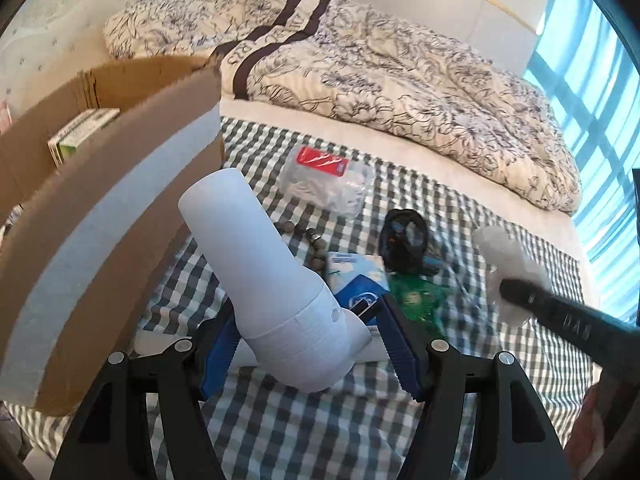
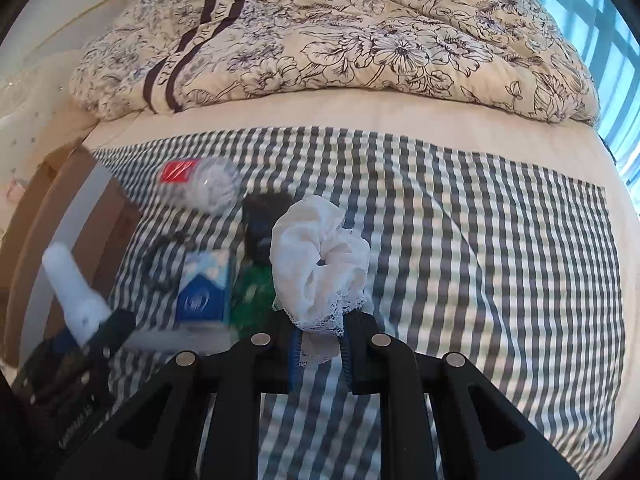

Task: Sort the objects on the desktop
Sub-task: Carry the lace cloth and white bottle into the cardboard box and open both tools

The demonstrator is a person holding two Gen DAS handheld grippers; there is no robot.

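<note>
Jaws: left gripper clenched on a white bottle, held by its broad cap end, neck tilted up toward the cardboard box at left — judged to be mid-carry to that box. Right gripper jaws pinch a white lace scrunchie by its lower frill, lifted clear of the cloth.

Setting, large to small: bed with a floral duvet bunched at the far side, so the near half is free; a gingham cloth spread there as the sorting area. The box stands at the cloth's left edge, a green-and-white carton already inside.

Unsorted, clustered mid-cloth: clear bag with red label, blue-and-white packet, black item, green packet, dark bead string.
</note>
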